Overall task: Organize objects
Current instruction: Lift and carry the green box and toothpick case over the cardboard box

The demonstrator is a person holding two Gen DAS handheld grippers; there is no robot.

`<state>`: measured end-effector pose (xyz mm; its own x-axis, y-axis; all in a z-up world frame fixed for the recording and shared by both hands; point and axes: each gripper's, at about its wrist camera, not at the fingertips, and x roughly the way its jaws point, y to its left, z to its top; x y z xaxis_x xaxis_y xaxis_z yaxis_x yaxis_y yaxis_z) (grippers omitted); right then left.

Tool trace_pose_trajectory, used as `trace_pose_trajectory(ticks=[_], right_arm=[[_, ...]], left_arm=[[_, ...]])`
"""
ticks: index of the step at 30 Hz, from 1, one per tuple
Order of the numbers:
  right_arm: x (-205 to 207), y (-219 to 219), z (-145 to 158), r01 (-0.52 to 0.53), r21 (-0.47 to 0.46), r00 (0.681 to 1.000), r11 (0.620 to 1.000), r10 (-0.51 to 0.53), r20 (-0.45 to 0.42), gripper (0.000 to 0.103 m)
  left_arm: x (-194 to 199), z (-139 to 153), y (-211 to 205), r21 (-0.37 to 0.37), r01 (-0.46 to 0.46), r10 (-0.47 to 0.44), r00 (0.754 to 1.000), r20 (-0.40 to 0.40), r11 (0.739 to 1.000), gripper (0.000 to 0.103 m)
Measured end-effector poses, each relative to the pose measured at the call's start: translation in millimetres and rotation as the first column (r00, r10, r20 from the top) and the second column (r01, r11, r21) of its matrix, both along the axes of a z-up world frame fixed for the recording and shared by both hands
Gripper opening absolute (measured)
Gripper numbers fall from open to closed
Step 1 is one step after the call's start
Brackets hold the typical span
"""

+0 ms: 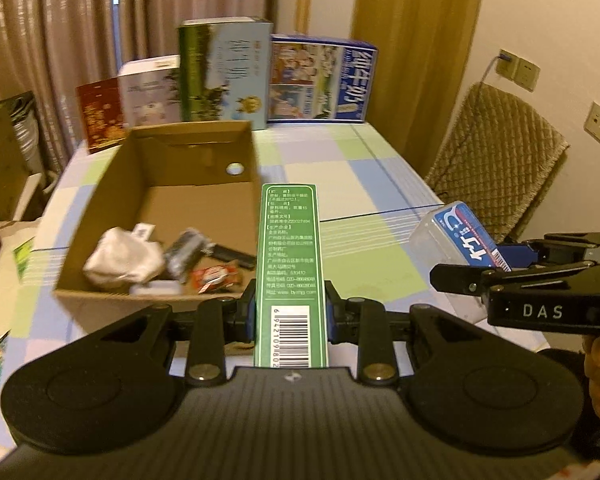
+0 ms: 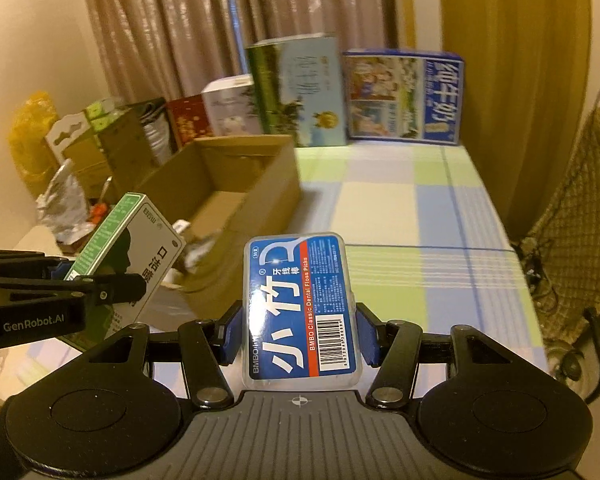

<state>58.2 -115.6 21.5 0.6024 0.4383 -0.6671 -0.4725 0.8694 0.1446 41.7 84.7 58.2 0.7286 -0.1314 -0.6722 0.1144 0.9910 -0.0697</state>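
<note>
Gripping a tall green carton (image 1: 289, 276) with a barcode, the left gripper (image 1: 290, 316) has its jaws clamped on the carton's sides, beside the open cardboard box (image 1: 156, 184) on the checked worktop (image 1: 380, 184). Right gripper (image 2: 300, 332) jaws pinch a blue-labelled clear floss-pick case (image 2: 300, 304).

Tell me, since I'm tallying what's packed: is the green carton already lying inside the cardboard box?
No, the green carton is clamped in the left tool, outside the cardboard box.

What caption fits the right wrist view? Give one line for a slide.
Right gripper clamps a floss-pick case above the checked tablecloth, cardboard box ahead-left.
</note>
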Motion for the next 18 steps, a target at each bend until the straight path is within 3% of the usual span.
trace_pose_trajectory(ticks=[7,18], right_arm=[[-11.4,37.3,0.7,-0.081,-0.006,0.997,0.997,0.081,0.004,0.053],[-5.9,77.5,-3.1,-0.150,-0.013,0.989,0.989,0.150,-0.001,0.053]], left_arm=[[-16.3,6.6,36.8,0.010,-0.078,0.078,0.997,0.009,0.997,0.025],[-19.3,10.2,70.6,0.007,-0.128,0.128,0.992,0.014,0.992,0.025]])
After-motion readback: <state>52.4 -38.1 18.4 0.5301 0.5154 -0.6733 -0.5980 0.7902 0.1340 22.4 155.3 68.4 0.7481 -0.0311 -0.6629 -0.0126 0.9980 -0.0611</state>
